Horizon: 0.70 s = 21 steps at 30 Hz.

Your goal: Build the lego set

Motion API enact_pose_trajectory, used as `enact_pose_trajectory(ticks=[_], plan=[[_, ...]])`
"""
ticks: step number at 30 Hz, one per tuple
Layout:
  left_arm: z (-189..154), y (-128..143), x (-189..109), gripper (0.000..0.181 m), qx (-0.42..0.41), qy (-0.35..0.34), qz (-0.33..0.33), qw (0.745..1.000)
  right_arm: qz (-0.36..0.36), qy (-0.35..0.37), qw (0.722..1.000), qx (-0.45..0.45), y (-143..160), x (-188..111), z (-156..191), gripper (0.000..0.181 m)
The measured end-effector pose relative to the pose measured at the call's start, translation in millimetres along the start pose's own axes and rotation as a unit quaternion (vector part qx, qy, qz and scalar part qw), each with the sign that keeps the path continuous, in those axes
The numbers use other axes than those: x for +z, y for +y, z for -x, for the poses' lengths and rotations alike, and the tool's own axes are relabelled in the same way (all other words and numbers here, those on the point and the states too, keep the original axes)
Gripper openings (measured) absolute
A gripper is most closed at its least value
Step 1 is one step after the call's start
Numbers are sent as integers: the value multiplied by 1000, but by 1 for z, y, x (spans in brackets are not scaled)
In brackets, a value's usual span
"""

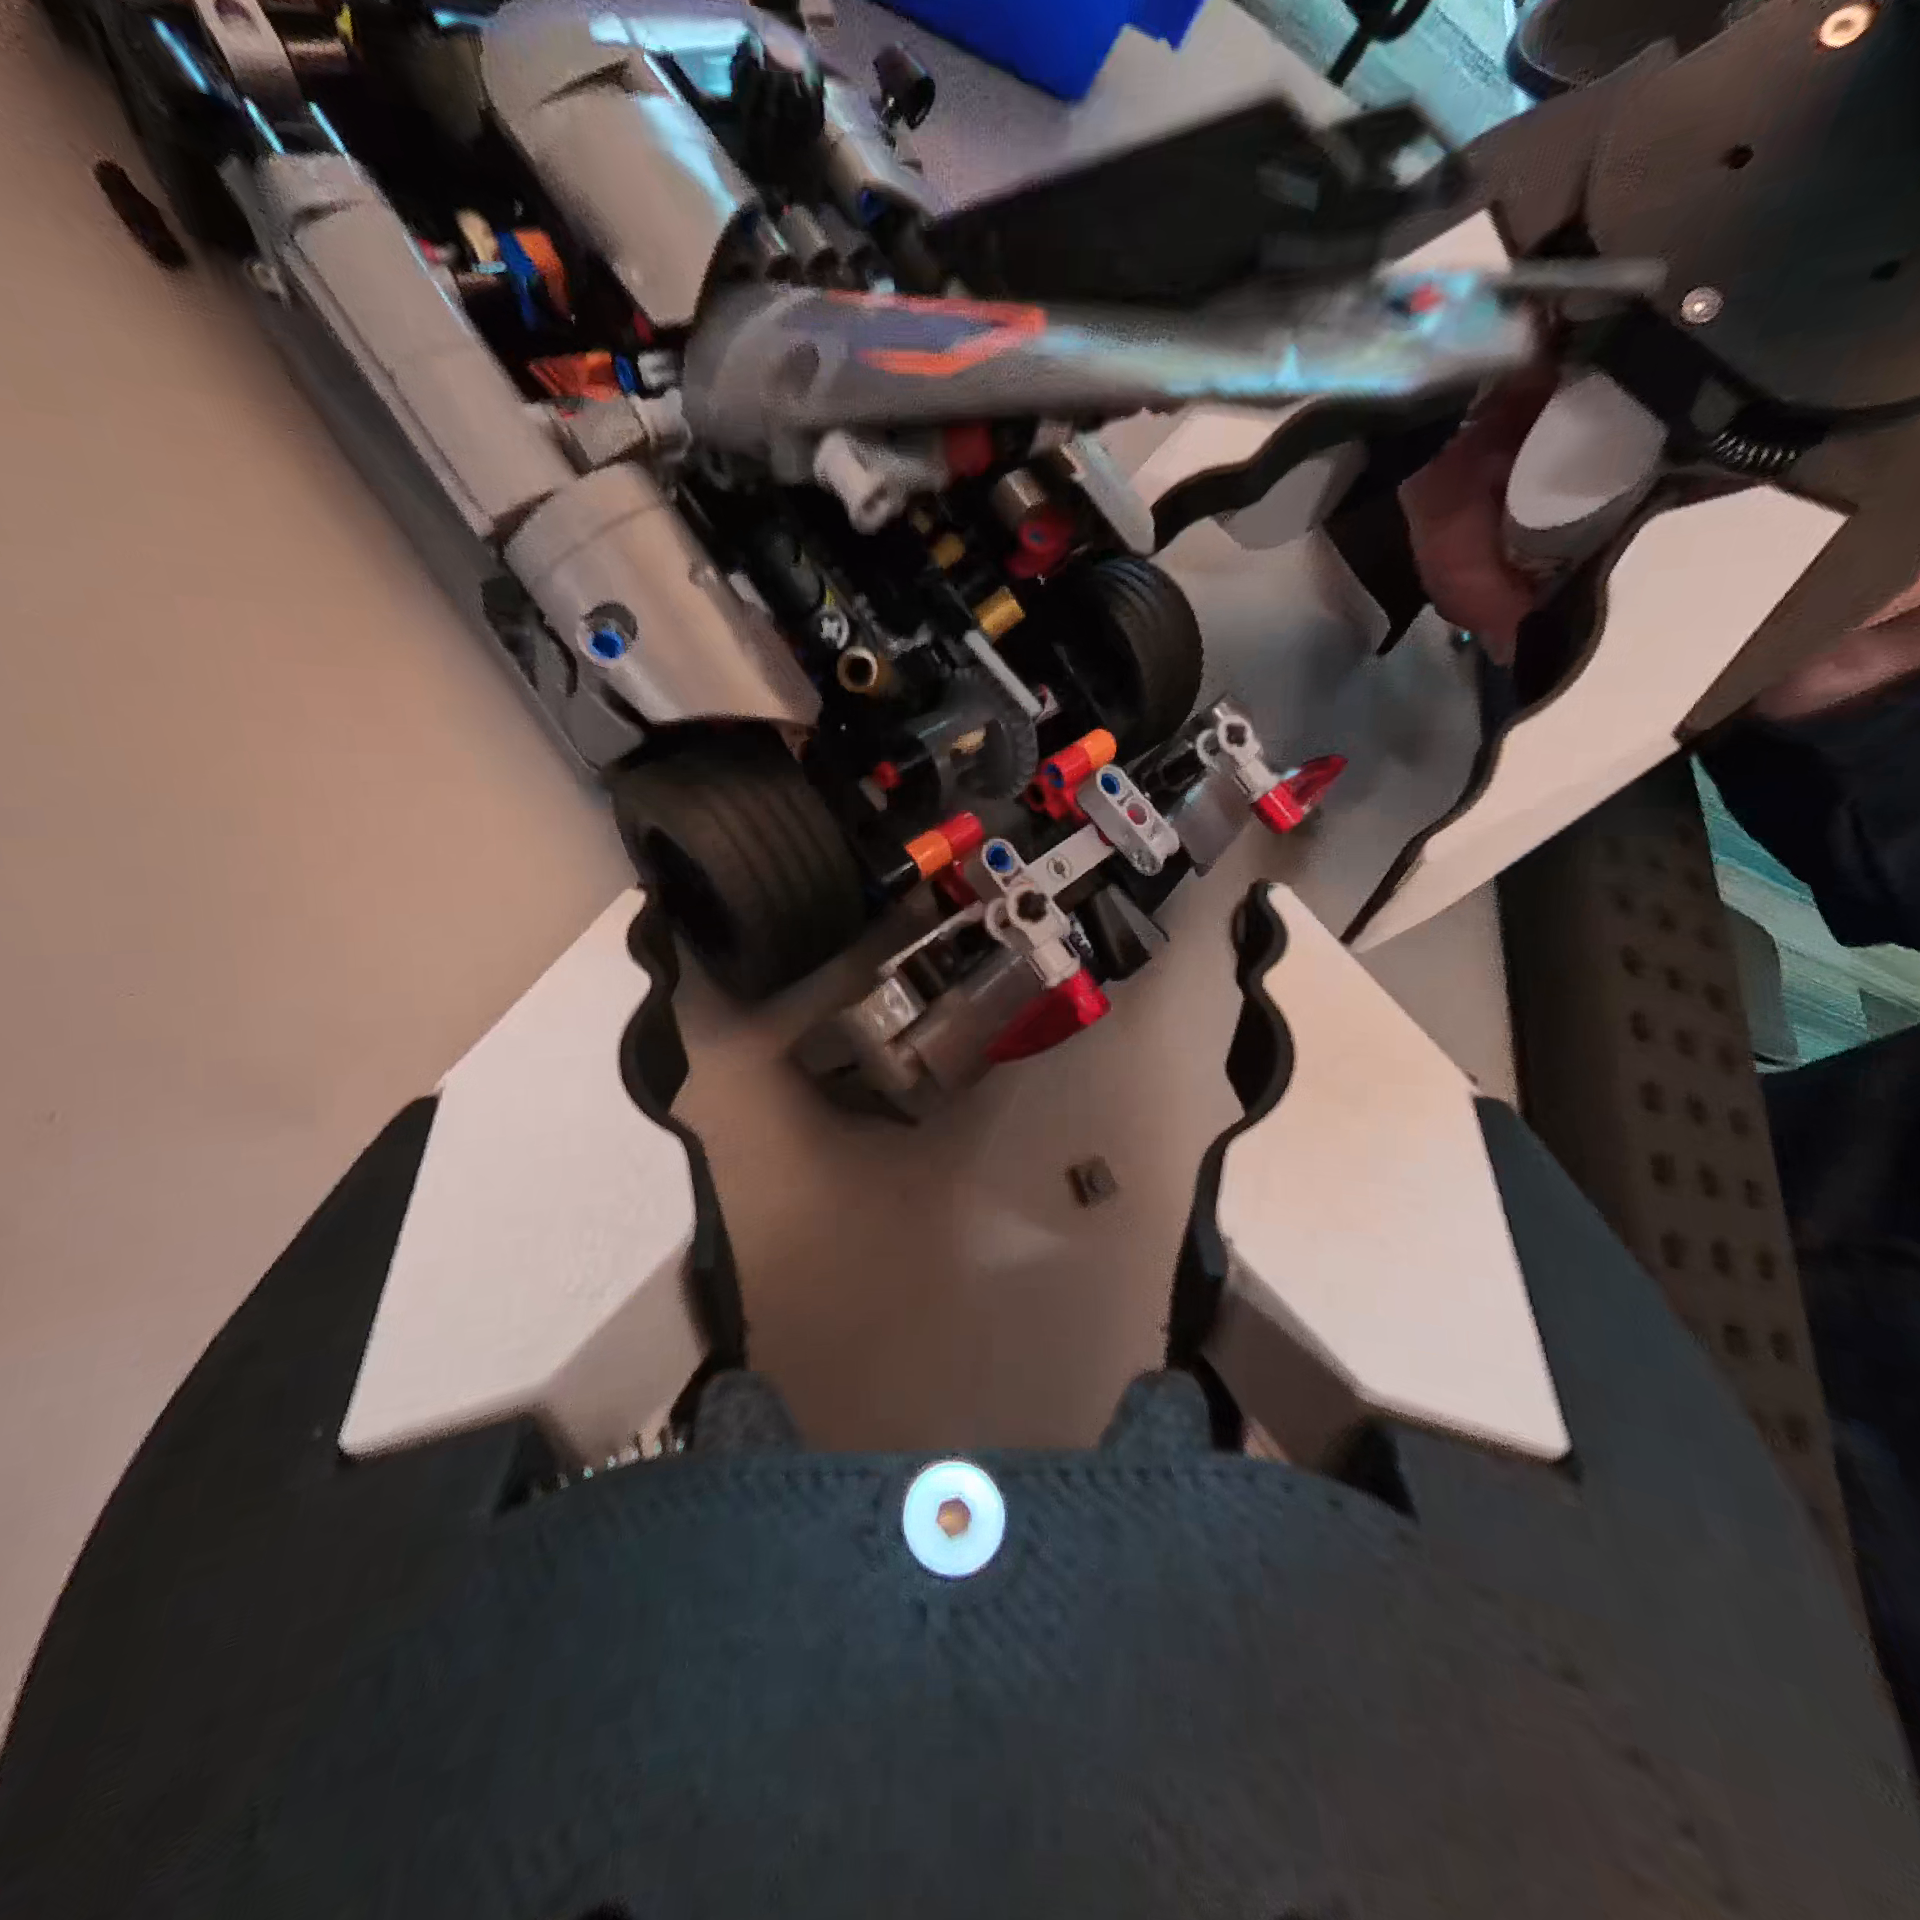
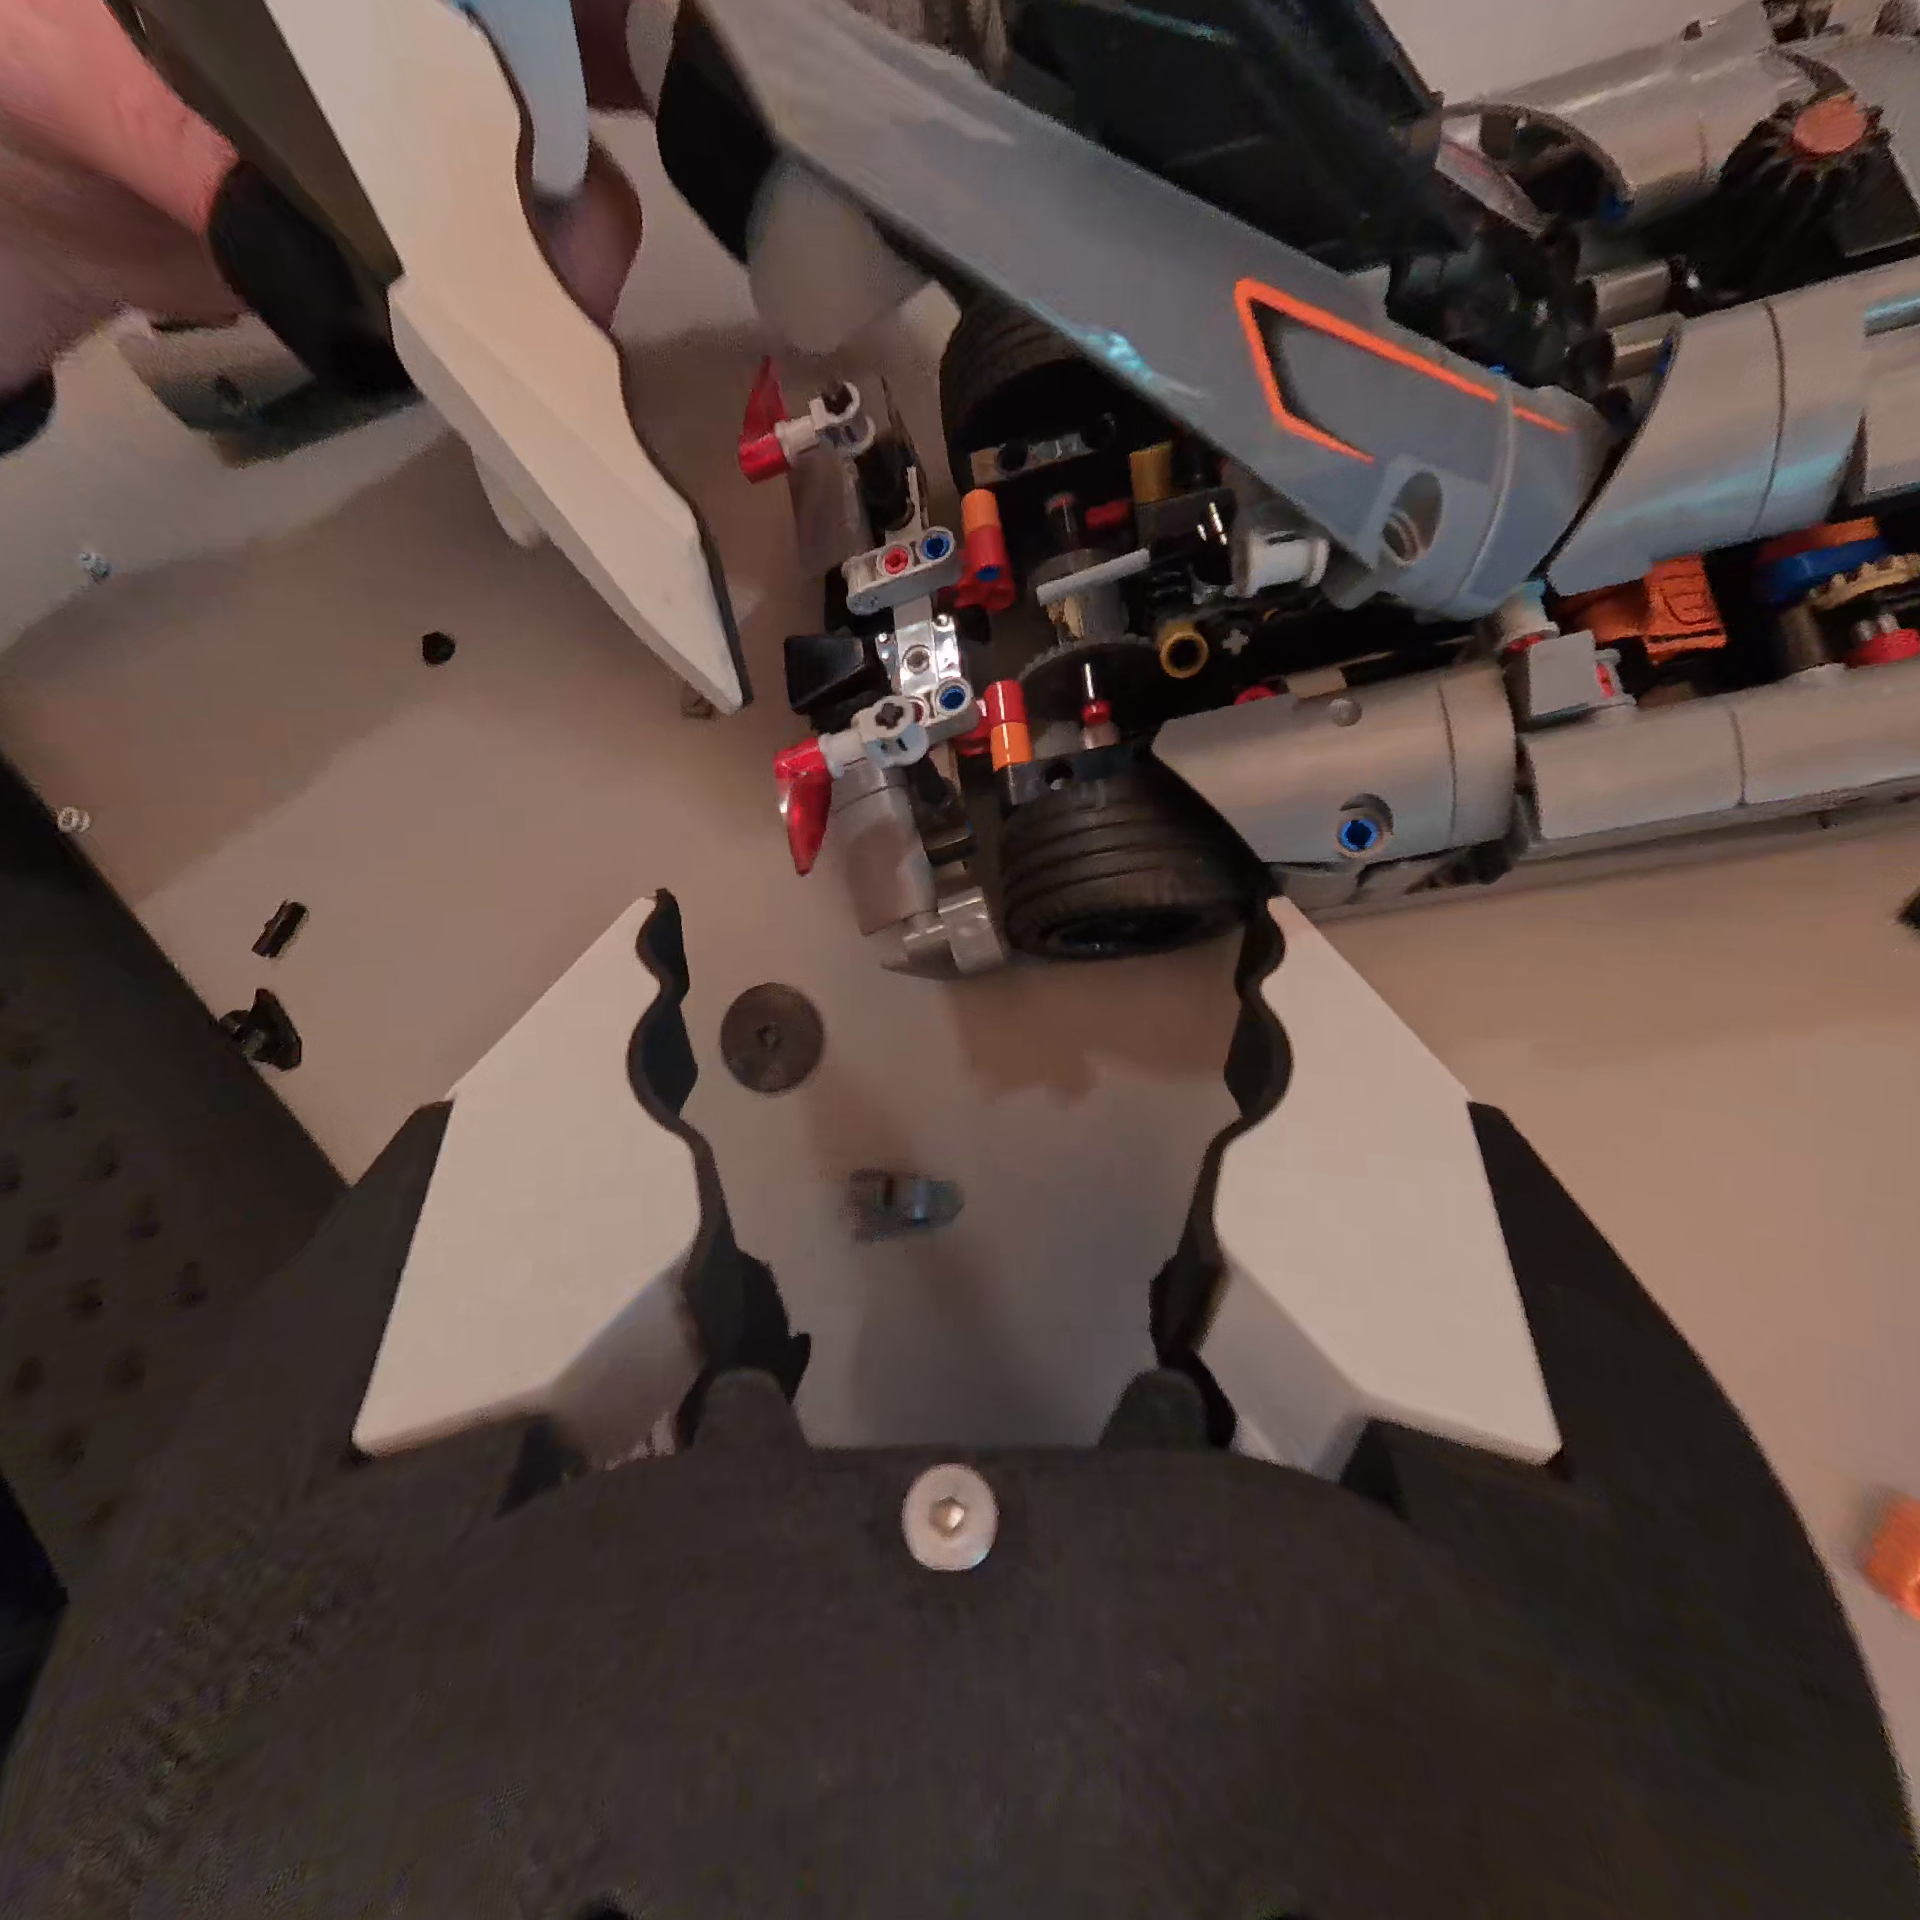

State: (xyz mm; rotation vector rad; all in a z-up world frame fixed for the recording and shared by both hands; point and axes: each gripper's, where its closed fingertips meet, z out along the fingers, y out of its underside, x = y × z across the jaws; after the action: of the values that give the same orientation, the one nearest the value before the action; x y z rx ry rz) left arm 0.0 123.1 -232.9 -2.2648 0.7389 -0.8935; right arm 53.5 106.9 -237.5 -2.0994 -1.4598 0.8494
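Note:
A grey Lego car point(image 1: 582, 540) with black tyres and red tail lights point(image 1: 1049, 1023) stands on the beige table, its rear toward me. A long grey panel with an orange outline point(image 1: 1039, 343) is raised over the rear axle; what holds it up I cannot tell. My left gripper point(image 1: 951, 914) is open and empty, its tips on either side of the car's rear. My right gripper point(image 2: 956, 914) is open and empty, just short of the rear wheel point(image 2: 1122, 883). The panel point(image 2: 1195, 281) and car point(image 2: 1558, 748) also show in the right wrist view.
A small grey piece point(image 2: 904, 1200), a black disc point(image 2: 771, 1036) and small black bits point(image 2: 278, 927) lie on the table. An orange piece point(image 2: 1896, 1558) lies at the right. A black perforated board point(image 1: 1662, 1143) borders the table. A blue bin point(image 1: 1039, 31) stands at the back.

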Motion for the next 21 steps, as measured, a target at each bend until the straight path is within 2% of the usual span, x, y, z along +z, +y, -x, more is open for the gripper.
enact_pose_trajectory(ticks=[2,7,12,21], plan=[[-3,7,-8,106,-4,1,12,1000,3,-11,1000,-8,0,2,16,109],[-11,20,-35,93,-2,-3,12,1000,20,-24,999,-38,2,10,51,104],[-19,37,-55,97,-14,-4,14,1000,25,-30,997,-62,0,17,80,104],[-35,70,-82,87,-24,2,34,999,-3,-54,993,-103,-13,17,131,87]])
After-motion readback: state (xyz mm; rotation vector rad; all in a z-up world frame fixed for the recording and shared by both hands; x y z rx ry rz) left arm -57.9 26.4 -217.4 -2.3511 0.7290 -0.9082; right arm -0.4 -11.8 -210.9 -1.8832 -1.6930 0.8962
